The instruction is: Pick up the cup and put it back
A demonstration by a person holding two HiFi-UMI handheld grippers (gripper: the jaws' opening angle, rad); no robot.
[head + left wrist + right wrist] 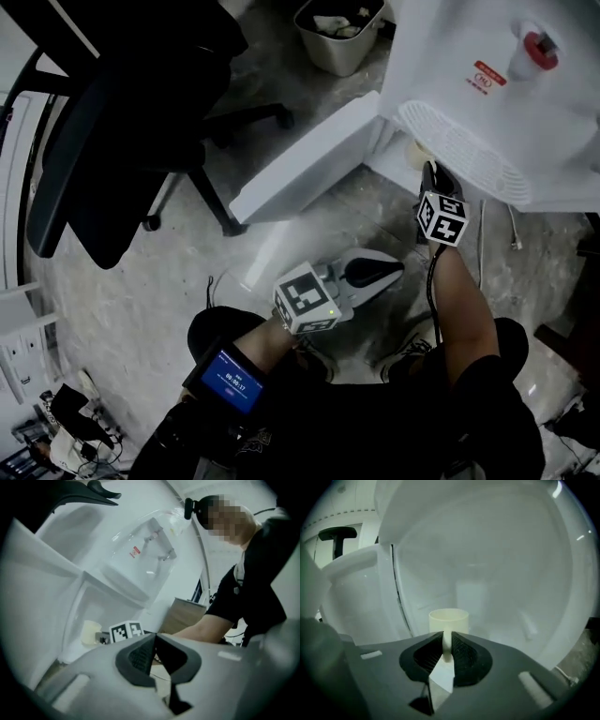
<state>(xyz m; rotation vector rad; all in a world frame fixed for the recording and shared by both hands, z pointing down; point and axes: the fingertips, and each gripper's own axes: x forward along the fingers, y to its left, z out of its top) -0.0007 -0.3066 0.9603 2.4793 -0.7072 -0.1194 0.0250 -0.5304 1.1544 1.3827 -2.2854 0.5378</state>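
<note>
**Cup pinched by its handle inside the dispenser cabinet**

The cream-coloured cylindrical cup (448, 619) stands upright in the open lower compartment of the white plastic water dispenser (487, 94). Its thin handle is clamped between the nearly closed jaws of the right hand-held gripper (446, 641). Whether its base rests on the compartment floor I cannot tell. The left hand-held gripper (154, 641) hangs aside, jaws fully together on nothing.

The risk, as I judge it, is that a grip on the narrow handle alone lets the cup swing or slip. The compartment frame and the white hinged door (300, 164) are also close enough to knock it.

Only the right gripper view shows the handle grip. The left gripper view shows the cup side-on within the compartment, and the head view barely shows it.
</note>
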